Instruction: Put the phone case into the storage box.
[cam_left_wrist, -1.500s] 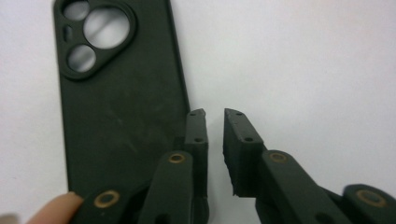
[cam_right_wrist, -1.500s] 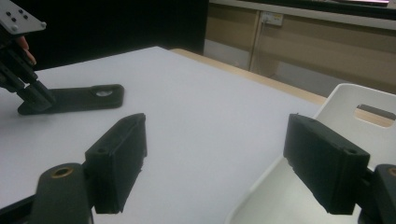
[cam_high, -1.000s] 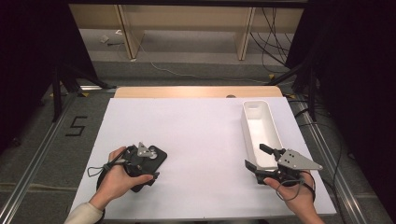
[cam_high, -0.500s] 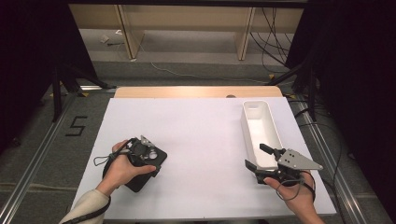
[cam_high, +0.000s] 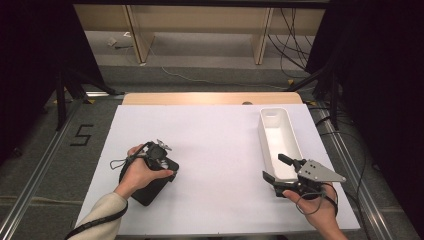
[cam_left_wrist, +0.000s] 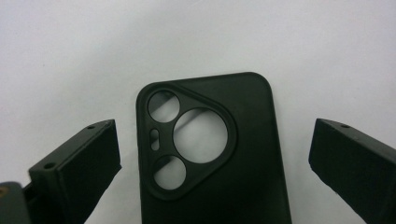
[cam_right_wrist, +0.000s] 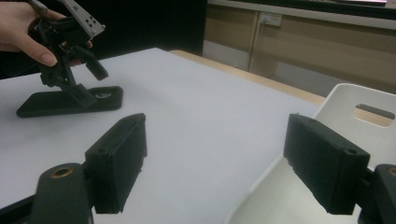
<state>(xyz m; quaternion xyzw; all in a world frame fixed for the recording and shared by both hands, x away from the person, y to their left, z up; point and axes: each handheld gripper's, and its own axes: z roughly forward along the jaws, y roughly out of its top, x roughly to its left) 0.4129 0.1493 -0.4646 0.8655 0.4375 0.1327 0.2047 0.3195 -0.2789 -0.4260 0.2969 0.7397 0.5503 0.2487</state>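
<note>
A black phone case (cam_left_wrist: 243, 154) with a triangular camera cut-out lies flat on the white table, left of centre (cam_high: 150, 189). My left gripper (cam_left_wrist: 212, 135) points down over the case's camera end. Its jaws have just been opening and now stand wide on either side of the case, with the pads clear of it. A hand holds this gripper (cam_high: 161, 162) from above; the right gripper view has it (cam_right_wrist: 81, 81) over the case (cam_right_wrist: 70, 100). My right gripper (cam_high: 276, 168) rests open at the near end of the white tray (cam_high: 287, 125), nothing between its jaws (cam_right_wrist: 219, 140).
The long white tray (cam_right_wrist: 345, 112) with a slot handle stands along the table's right side. A wooden strip (cam_high: 210, 98) edges the far side of the table. Metal rails run down both sides, and cables lie on the floor beyond.
The left hand has shifted a little farther up the table and tipped its gripper down over the case, so more of the case shows. The right gripper has not moved.
</note>
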